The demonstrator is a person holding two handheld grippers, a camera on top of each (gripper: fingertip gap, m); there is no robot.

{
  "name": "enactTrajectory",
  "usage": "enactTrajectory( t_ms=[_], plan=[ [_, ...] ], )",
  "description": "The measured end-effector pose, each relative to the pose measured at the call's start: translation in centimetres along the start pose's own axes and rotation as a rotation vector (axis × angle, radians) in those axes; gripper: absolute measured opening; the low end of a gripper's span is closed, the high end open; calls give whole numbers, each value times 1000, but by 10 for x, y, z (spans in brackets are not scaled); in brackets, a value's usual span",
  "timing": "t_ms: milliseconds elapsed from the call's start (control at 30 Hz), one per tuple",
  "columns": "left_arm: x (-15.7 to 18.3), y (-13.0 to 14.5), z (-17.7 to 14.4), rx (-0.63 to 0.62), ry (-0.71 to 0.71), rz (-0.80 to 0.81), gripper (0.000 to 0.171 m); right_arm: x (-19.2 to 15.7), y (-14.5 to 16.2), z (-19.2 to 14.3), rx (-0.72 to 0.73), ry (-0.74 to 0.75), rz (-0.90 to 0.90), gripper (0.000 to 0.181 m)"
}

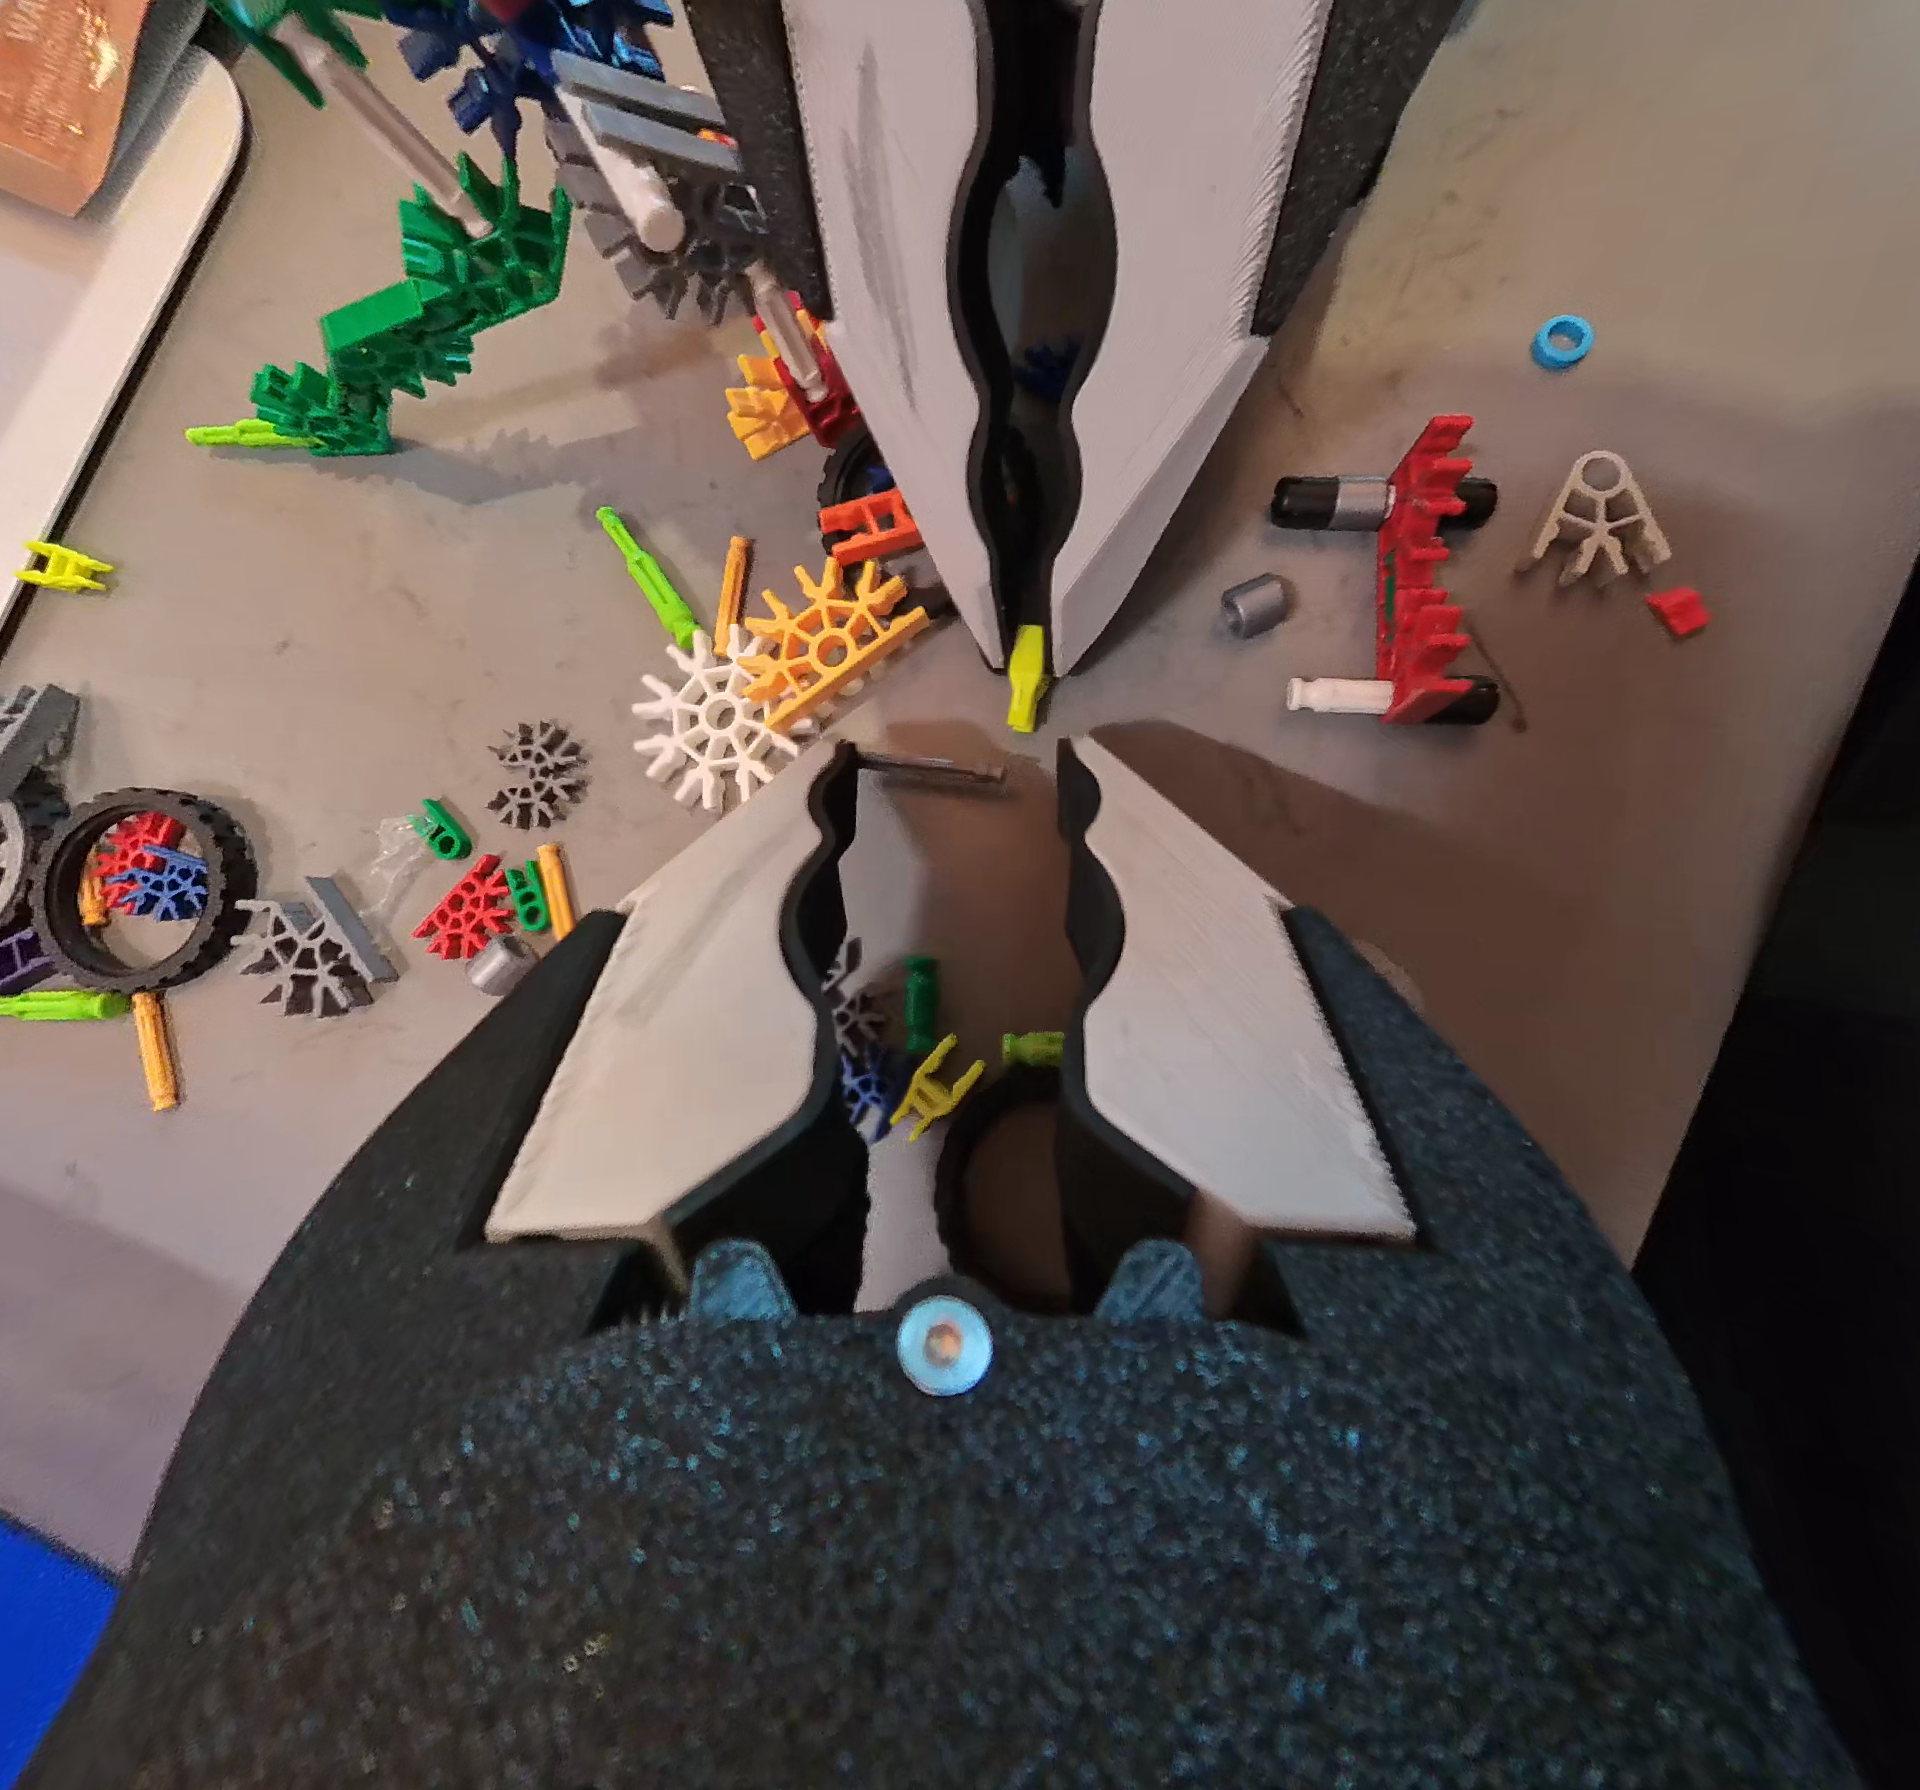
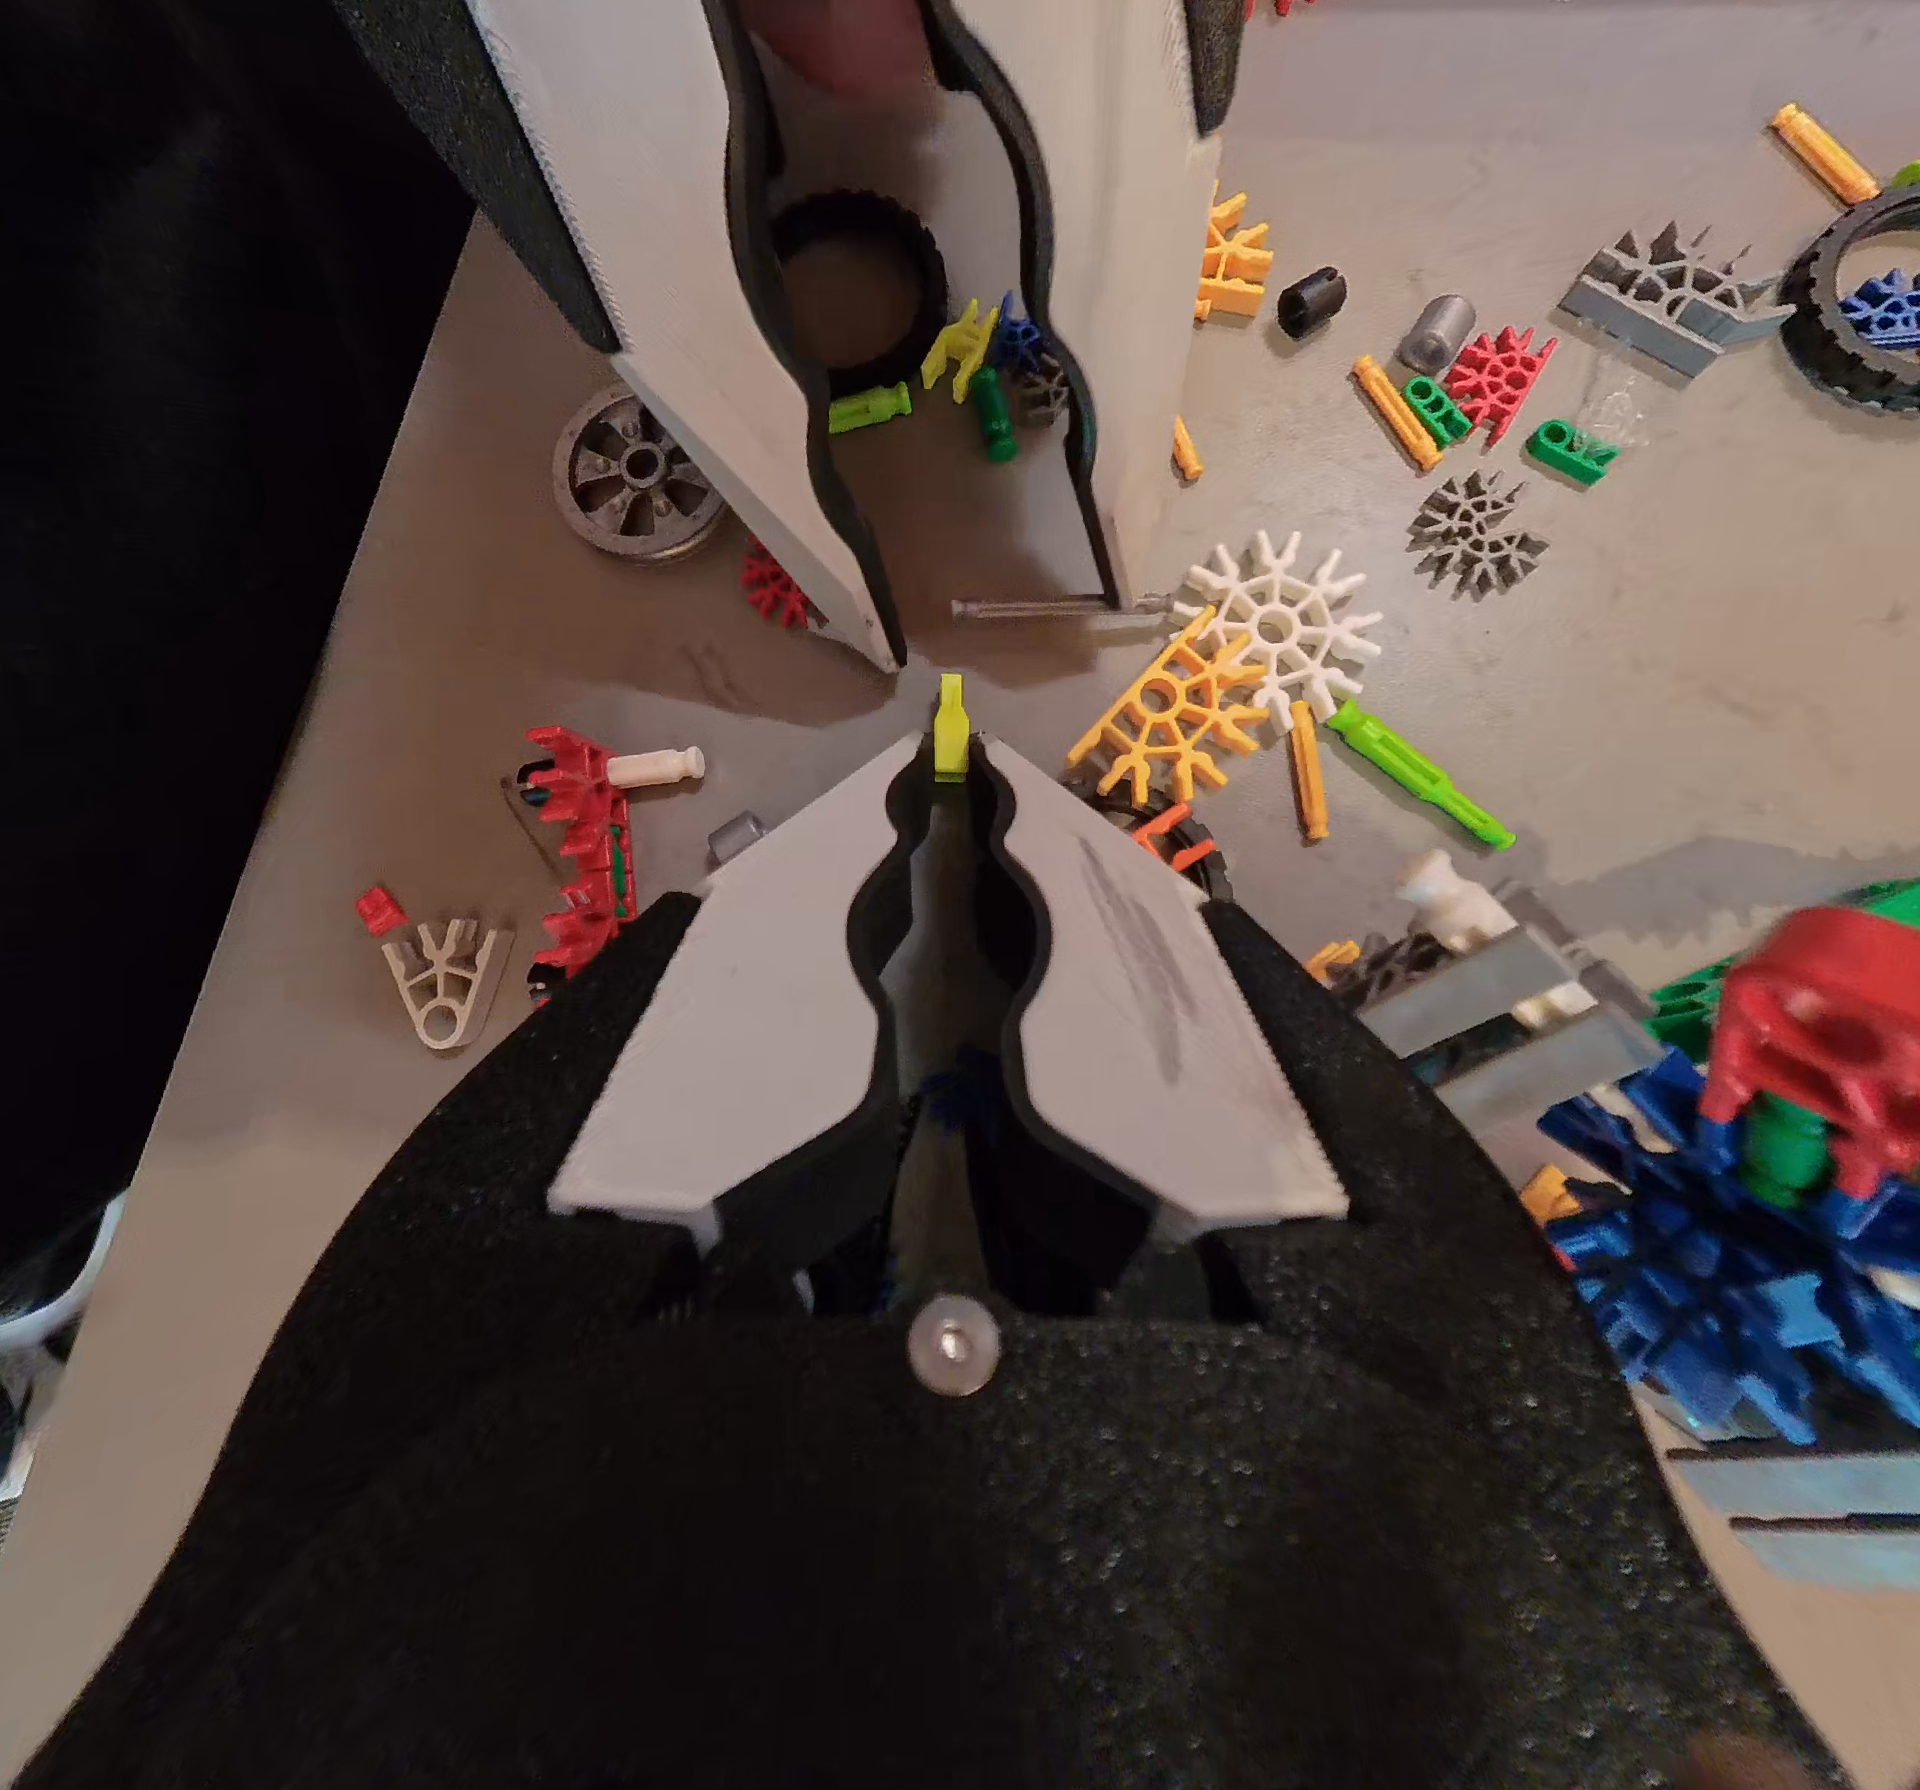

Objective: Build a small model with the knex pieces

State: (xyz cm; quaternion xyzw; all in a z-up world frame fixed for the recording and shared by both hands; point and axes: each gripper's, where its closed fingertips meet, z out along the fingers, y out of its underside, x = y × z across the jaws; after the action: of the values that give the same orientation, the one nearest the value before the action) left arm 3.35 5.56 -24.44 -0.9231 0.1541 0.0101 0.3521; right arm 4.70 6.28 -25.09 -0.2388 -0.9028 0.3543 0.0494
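Observation:
My right gripper (image 2: 948,748) is shut on a short lime-yellow rod (image 2: 950,724), whose end sticks out past the fingertips. In the left wrist view the same gripper (image 1: 1029,660) comes down from the top with the rod (image 1: 1025,678). My left gripper (image 1: 956,764) is open and empty, its tips facing the rod a short way off; it also shows in the right wrist view (image 2: 1003,628). A thin grey rod (image 1: 935,770) lies on the table between the left fingertips. A white snowflake connector (image 1: 712,717) and an orange connector (image 1: 831,644) lie just beside.
Grey table (image 1: 1403,213) strewn with small plastic construction pieces: a red connector strip with black rods (image 1: 1418,577), a black tyre (image 1: 140,893), a grey hub (image 2: 639,473), a green and blue built model (image 1: 436,182), also in the right wrist view (image 2: 1766,1169). The table edge (image 1: 1766,961) runs close on the right. Less than 4 cm separates the two grippers' tips.

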Motion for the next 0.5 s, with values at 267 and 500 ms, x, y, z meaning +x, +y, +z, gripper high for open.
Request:
enactTrajectory(
  t_ms=[267,500],
  plan=[
    [-5,3,-1,-15,-3,7,42,0,0,0,2,-2,2,5],
    [-2,9,0,-45,26,-3,34,0,1,0,2,-3,3,5]
  ],
)
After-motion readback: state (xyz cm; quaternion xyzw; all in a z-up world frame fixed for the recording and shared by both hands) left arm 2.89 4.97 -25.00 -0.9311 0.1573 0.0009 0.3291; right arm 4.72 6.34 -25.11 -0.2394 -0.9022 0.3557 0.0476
